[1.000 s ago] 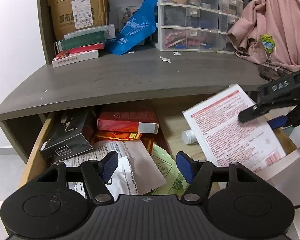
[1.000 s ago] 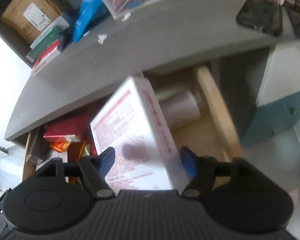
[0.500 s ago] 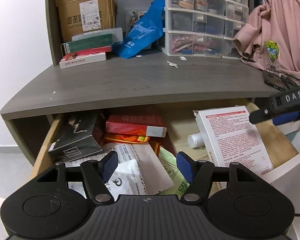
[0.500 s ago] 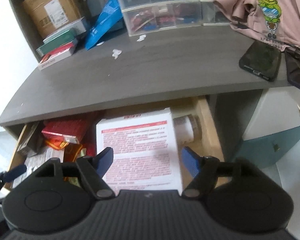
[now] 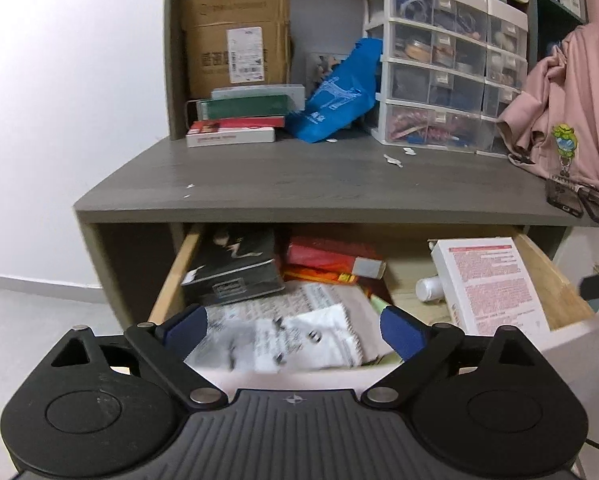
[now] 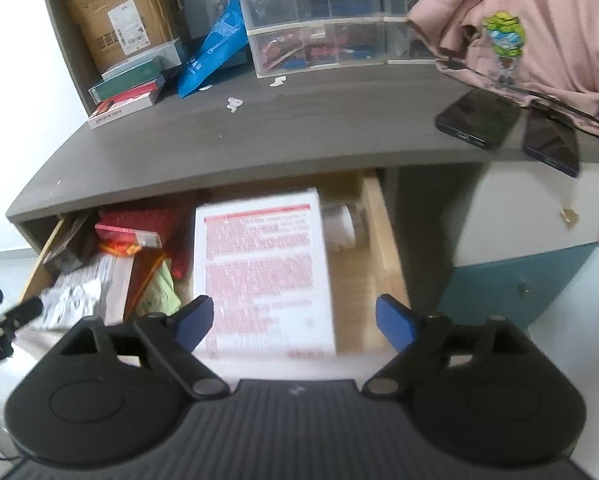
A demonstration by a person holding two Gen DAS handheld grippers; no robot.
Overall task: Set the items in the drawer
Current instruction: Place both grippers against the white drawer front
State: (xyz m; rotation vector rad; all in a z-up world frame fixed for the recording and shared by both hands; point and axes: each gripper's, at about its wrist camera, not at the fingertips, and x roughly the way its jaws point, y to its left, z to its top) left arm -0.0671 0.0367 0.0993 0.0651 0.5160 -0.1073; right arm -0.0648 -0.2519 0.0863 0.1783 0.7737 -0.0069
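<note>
An open drawer (image 6: pixel 383 236) beneath a grey worktop (image 6: pixel 299 136) holds a white box with red print (image 6: pixel 261 272) — it lies flat in the right half, beside a white bottle (image 6: pixel 341 226). The right gripper (image 6: pixel 295 320) hangs above the drawer's front edge, jaws spread wide and empty. The left gripper (image 5: pixel 295 330) — jaws likewise apart, holding nothing — faces the papers (image 5: pixel 295 326) at the drawer's left.
</note>
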